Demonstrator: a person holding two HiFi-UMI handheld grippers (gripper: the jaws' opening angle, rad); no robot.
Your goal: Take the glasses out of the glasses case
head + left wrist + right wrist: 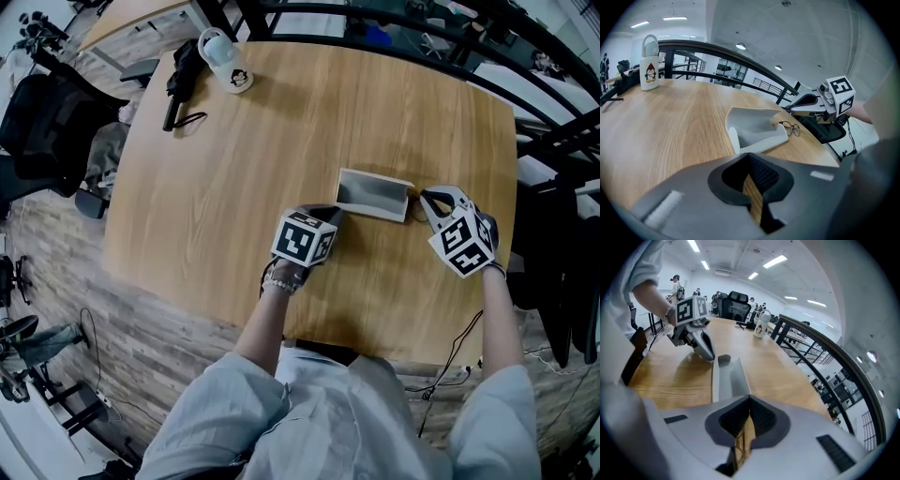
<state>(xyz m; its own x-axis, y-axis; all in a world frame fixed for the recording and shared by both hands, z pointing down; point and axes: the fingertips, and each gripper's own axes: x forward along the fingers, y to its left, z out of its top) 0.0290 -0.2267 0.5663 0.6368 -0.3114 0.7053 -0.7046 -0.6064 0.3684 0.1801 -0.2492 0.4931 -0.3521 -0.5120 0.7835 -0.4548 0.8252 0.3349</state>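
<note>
1. Right gripper (748, 405): jaws closed on a thin wire part of the glasses (790, 127).
2. Glasses: outside the case (754, 129), just beside its right end and low over the table (670, 122).
3. Left gripper (750, 160): jaws together and empty, tip at the case's other end.
4. Handling: the frame likely bends easily, so lift slowly, keep the grip light and steady the case.

Bright, even light comes from white ceiling strip lamps (780, 260). The pale wooden tabletop (281, 141) shows only soft shadows, one on the near side of the open grey glasses case (373, 194) and one beside the far white bottle (225, 61). The wood carries a mild sheen. Both gripper views are fisheye, with black corners and bowed lines, and their nearest foreground blurs. The thin wire-rimmed glasses (791, 128) look small and soft.
</note>
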